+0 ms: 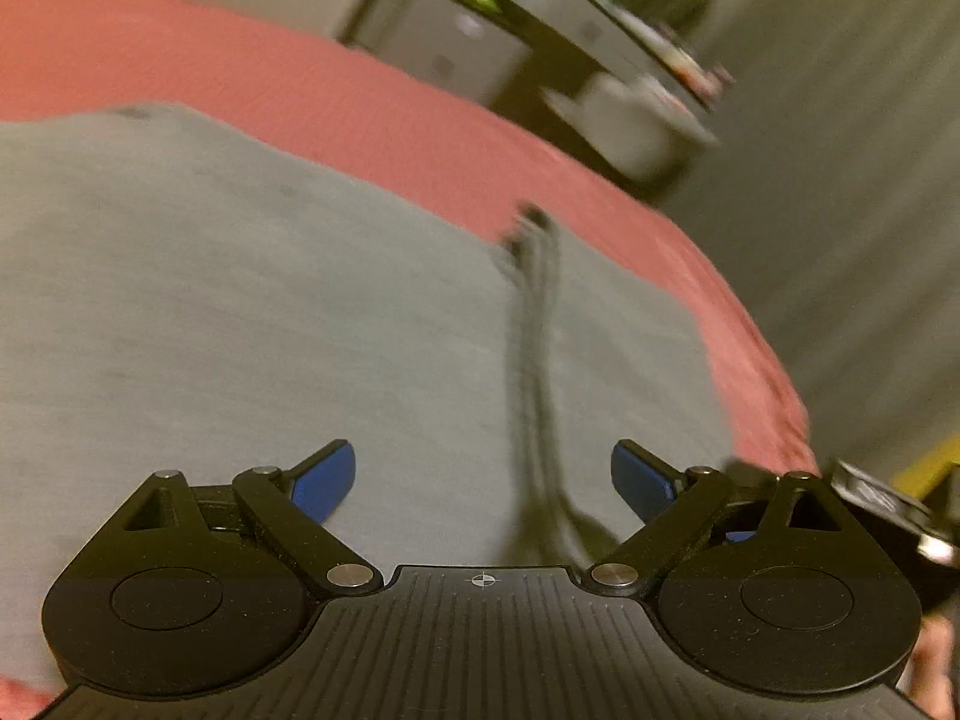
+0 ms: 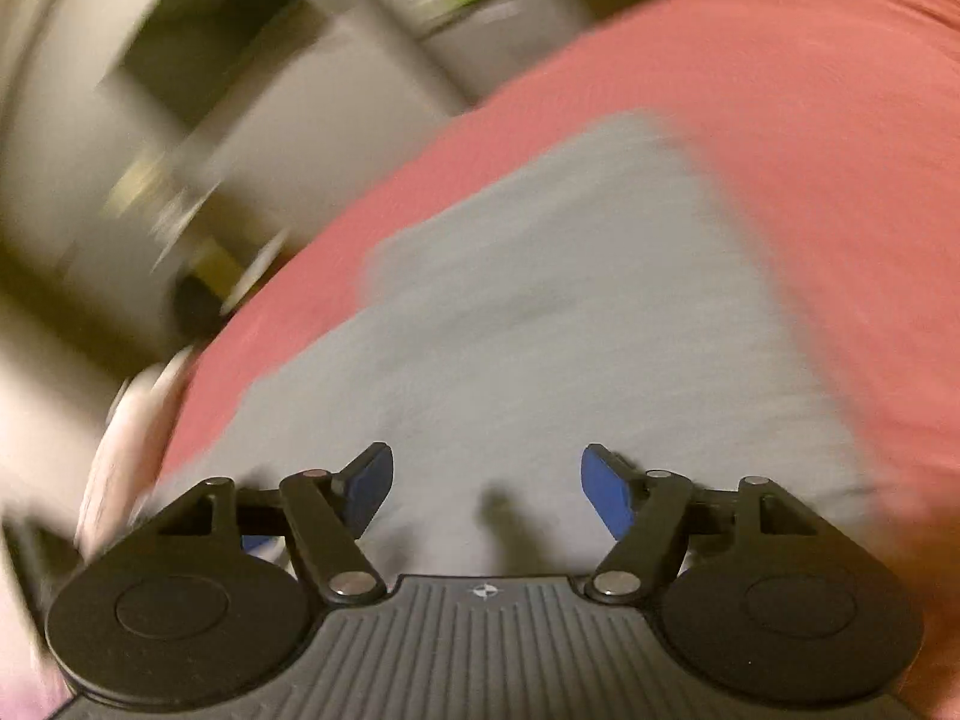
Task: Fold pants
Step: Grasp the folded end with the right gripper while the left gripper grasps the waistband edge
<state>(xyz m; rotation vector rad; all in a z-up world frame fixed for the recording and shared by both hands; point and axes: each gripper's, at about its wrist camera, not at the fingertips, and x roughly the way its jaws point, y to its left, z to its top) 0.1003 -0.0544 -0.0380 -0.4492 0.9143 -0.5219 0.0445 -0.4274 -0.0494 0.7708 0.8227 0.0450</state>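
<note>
shelf clutter [image 1: 606, 18]: blurred | pants [image 2: 540, 330]: smeared, edges unclear

Light dim and warm, with an orange-yellow cast and visible grain in both views. Left wrist view: moderate motion blur; the shelf unit [image 1: 576, 42] at rear is smeared, the dark drawstring [image 1: 534, 360] on the grey pants [image 1: 240, 300] doubled and soft. Gripper body sharp. Right wrist view: heavy streaking blur, worst upper left; pants [image 2: 540, 330] edges on the pink bedsheet [image 2: 810, 120] smeared. Fisheye bends the bed edge into an arc. Shadows faint and soft.
</note>
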